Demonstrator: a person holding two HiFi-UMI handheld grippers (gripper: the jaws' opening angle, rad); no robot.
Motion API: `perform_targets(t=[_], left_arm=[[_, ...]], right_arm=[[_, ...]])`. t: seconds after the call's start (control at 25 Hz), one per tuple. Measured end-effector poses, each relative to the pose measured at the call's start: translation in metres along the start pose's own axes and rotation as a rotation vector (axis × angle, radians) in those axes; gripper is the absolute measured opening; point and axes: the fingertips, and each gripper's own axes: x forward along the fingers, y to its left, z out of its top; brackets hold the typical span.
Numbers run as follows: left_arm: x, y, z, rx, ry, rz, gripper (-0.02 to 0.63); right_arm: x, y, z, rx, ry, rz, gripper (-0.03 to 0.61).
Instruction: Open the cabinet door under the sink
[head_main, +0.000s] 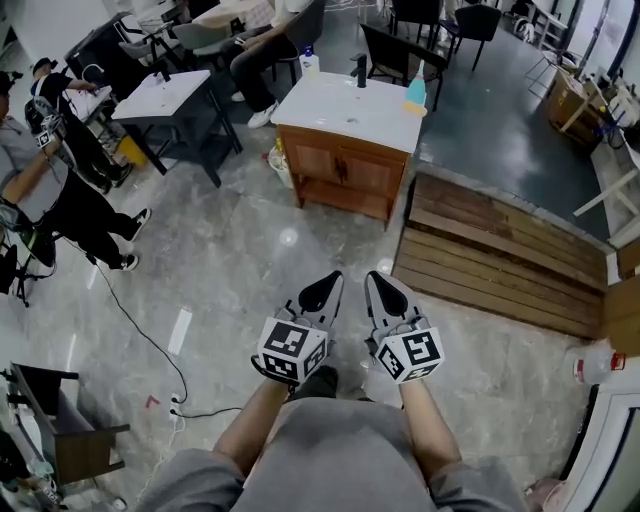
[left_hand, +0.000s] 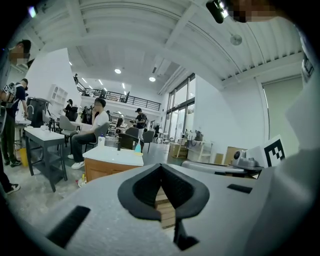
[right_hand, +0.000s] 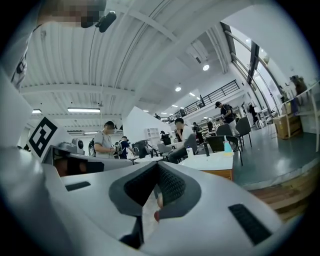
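Observation:
The sink cabinet (head_main: 345, 168) stands some way ahead on the floor, a wooden unit with a white top (head_main: 350, 110) and a black faucet (head_main: 360, 70). Its two front doors (head_main: 355, 172) are closed. My left gripper (head_main: 333, 280) and right gripper (head_main: 373, 280) are held side by side in front of me, well short of the cabinet, both shut and empty. In the left gripper view the cabinet (left_hand: 102, 169) shows beyond the shut left gripper (left_hand: 161, 167). In the right gripper view its white top (right_hand: 210, 161) lies past the shut right gripper (right_hand: 157, 165).
A low wooden platform (head_main: 500, 260) runs along the cabinet's right side. A grey table (head_main: 165, 95) and chairs stand to the left, with people around them. A cable (head_main: 140, 330) and socket strip lie on the floor at left. A blue bottle (head_main: 415, 95) sits on the sink top.

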Motion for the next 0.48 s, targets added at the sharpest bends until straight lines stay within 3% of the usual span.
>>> perform_targets(t=[0.48], left_arm=[[0.051,0.101,0.015,-0.011,0.038,-0.070,0.007]], right_arm=[[0.107,-0.016,-0.006,0.000,0.025,-0.086,0.009]])
